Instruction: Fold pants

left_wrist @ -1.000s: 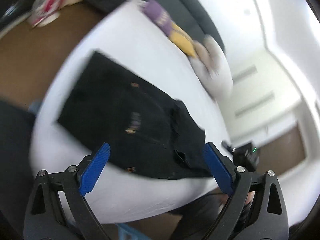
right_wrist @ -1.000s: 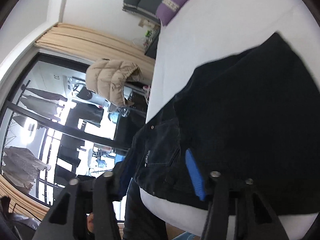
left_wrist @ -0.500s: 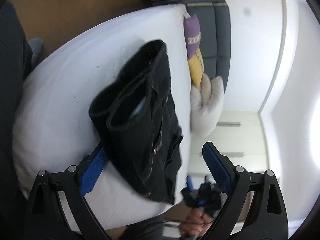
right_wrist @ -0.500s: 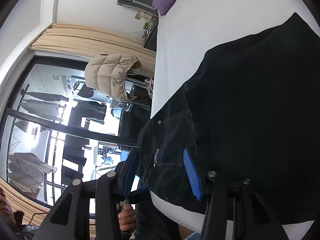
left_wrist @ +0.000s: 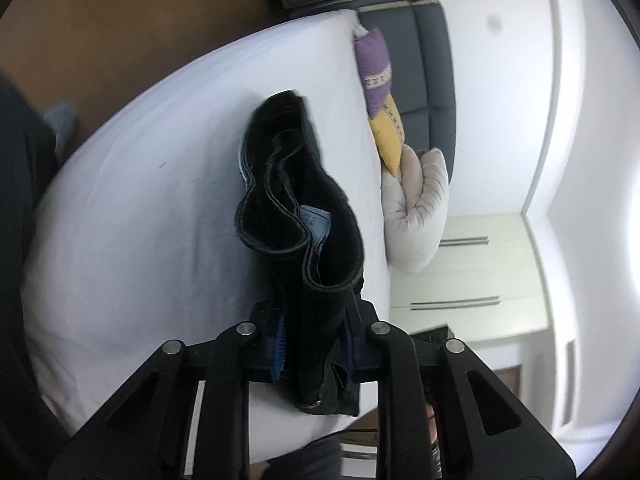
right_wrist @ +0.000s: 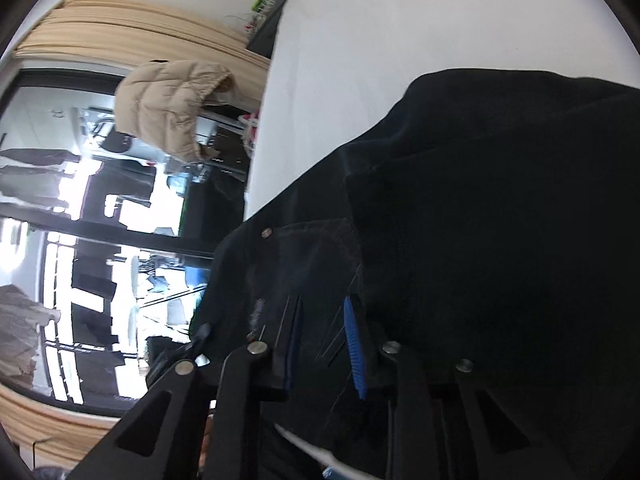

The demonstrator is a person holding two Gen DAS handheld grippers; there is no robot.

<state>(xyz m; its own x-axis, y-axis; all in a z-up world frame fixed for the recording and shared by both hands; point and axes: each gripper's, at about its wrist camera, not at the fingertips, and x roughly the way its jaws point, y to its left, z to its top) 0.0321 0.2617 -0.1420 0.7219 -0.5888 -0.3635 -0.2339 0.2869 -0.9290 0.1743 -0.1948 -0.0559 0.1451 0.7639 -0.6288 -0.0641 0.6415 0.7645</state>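
Observation:
The black pants (left_wrist: 298, 216) lie on a white bed (left_wrist: 140, 216), with the waist end raised and gaping toward me in the left wrist view. My left gripper (left_wrist: 314, 344) is shut on the near waist edge of the pants. In the right wrist view the pants (right_wrist: 500, 220) fill the right side, with a pocket and rivet showing. My right gripper (right_wrist: 320, 344) is shut on the pants fabric near that pocket, its blue pad (right_wrist: 354, 344) pressed into the cloth.
A purple pillow (left_wrist: 374, 72), a yellow pillow (left_wrist: 390, 136) and a beige cushion (left_wrist: 416, 208) lie at the bed's far end by a dark headboard (left_wrist: 432, 60). A beige puffer jacket (right_wrist: 172, 108) hangs by a large window. Brown floor (left_wrist: 120, 32) lies left of the bed.
Both grippers have closed onto the pants; they were open half a second ago. The left one moved in on the waist edge, which now lifts off the bed.

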